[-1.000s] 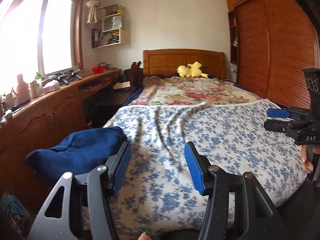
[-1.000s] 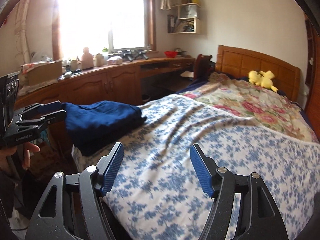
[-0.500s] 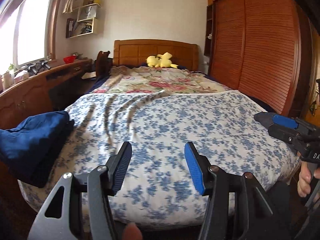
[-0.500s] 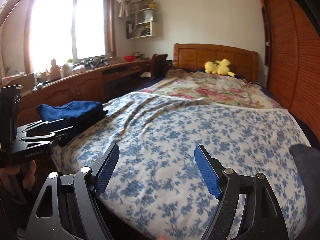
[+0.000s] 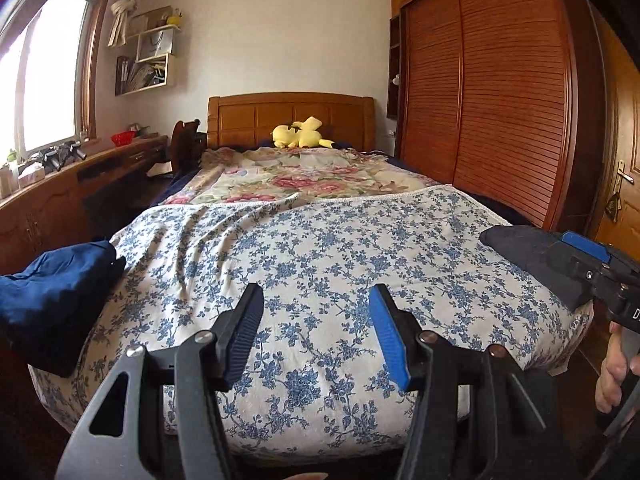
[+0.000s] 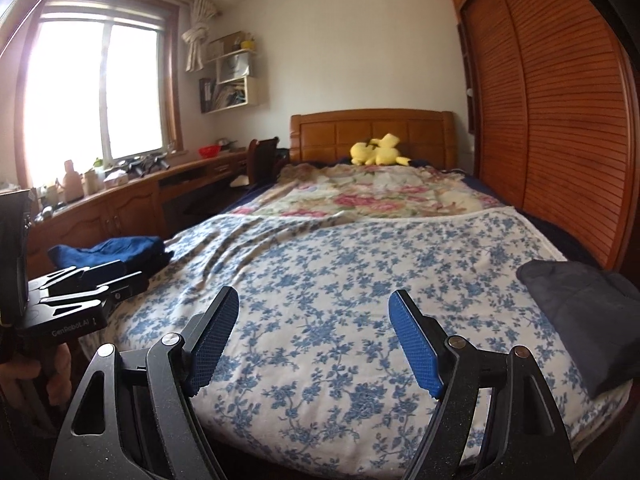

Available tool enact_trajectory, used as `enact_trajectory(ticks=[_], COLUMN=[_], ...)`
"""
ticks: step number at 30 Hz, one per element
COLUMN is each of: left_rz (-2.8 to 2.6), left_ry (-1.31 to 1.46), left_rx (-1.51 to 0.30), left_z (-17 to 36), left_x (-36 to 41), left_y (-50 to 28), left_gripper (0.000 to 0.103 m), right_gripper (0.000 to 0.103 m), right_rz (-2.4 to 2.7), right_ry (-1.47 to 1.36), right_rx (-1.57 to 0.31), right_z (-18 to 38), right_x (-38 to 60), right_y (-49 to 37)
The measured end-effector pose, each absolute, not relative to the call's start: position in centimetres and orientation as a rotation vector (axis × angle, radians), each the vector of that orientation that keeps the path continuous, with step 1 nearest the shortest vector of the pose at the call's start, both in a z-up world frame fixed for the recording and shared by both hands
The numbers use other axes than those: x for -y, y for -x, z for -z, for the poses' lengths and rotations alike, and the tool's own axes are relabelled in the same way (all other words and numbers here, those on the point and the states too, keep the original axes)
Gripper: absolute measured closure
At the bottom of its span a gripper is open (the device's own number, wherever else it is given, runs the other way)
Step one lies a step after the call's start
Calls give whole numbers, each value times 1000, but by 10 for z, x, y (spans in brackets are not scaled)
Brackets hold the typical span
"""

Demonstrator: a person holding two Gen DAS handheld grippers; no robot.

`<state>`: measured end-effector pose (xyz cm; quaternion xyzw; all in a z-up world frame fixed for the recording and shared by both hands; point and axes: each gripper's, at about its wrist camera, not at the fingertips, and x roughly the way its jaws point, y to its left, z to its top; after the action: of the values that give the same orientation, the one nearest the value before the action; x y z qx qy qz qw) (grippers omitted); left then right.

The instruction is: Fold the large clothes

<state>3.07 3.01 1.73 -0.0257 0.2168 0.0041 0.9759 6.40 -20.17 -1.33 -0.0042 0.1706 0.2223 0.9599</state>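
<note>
At the foot of the bed (image 6: 320,300), the left gripper (image 5: 316,336) and right gripper (image 6: 314,340) hang wide, holding nothing; navy garment (image 5: 56,284) sits folded at left, dark grey garment (image 6: 588,312) near right corner, likely next to grasp and spread

Navy garment (image 5: 56,284), blue-floral bedspread (image 5: 320,248).

Yellow plush toy (image 5: 300,133) by wooden headboard (image 5: 291,116), pink floral blanket (image 5: 308,179), louvered wardrobe (image 5: 486,92), red bowl (image 5: 123,138) on counter

Folded blue garment (image 5: 56,284) left, dark folded garment (image 6: 584,316) right.
</note>
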Motion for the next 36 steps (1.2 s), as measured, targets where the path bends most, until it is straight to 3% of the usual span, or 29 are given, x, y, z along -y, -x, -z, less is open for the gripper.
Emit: enact_trajectory(ticks=[36], left_rz=[-19], left_ry=[51], left_rx=[-398], left_z=[-22], left_x=[-21], left_y=[-13], left_gripper=[49], right_gripper=[24], right_rz=[-441], right_ry=[-6], right_rx=[-346], right_z=[20], right_x=[207], right_y=[-63])
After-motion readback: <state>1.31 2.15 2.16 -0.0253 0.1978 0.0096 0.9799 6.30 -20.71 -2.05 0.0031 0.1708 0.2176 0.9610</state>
